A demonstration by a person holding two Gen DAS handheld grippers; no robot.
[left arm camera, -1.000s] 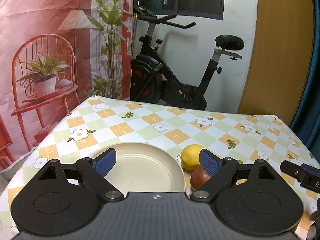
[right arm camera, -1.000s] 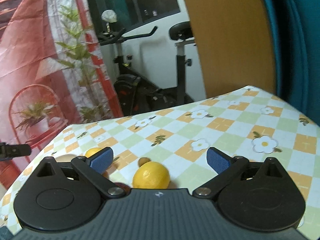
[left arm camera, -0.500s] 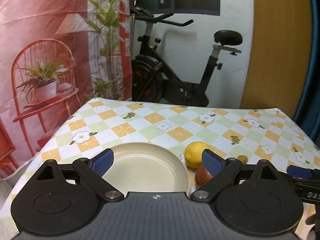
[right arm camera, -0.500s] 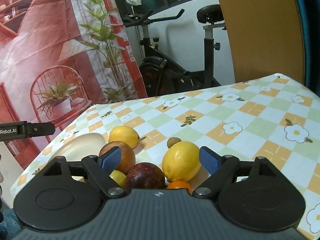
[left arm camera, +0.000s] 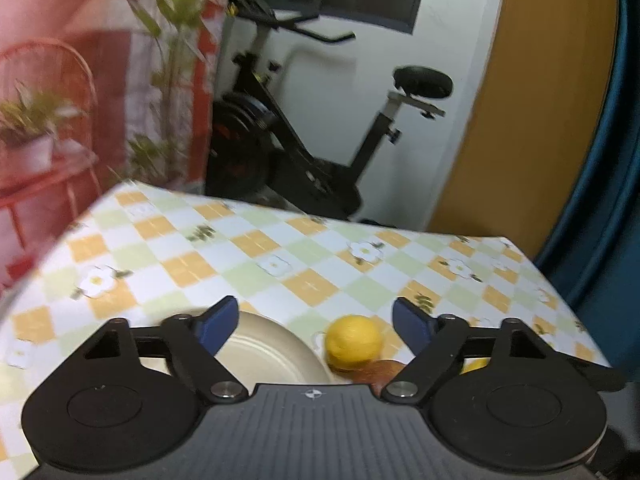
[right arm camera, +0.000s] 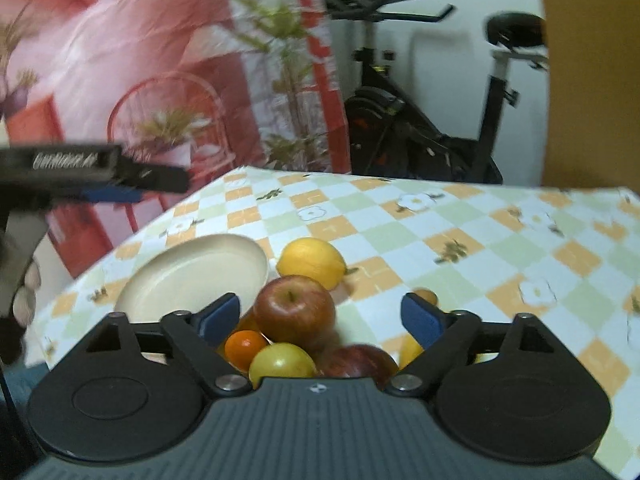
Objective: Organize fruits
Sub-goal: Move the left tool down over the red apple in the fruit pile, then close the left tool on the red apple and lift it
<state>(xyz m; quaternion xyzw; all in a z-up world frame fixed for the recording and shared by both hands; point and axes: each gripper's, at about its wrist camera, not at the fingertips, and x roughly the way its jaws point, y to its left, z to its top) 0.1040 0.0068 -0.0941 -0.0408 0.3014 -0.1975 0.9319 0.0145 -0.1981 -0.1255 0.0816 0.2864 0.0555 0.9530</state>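
Both claws have just been narrowing, nothing between them, and the right claw [right arm camera: 320,316] now looks down on the fruit pile, spread and empty. An apple [right arm camera: 295,309] lies just ahead between its fingers, beside the plate [right arm camera: 192,276] on the desk [right arm camera: 460,240]. Firm, smooth and probably bruisable, it wants a gentle pinch across its widest part; the left claw [left arm camera: 315,325] hangs spread over the plate.

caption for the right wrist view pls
Open right claw over a red apple in the fruit pile, beside an empty cream plate.
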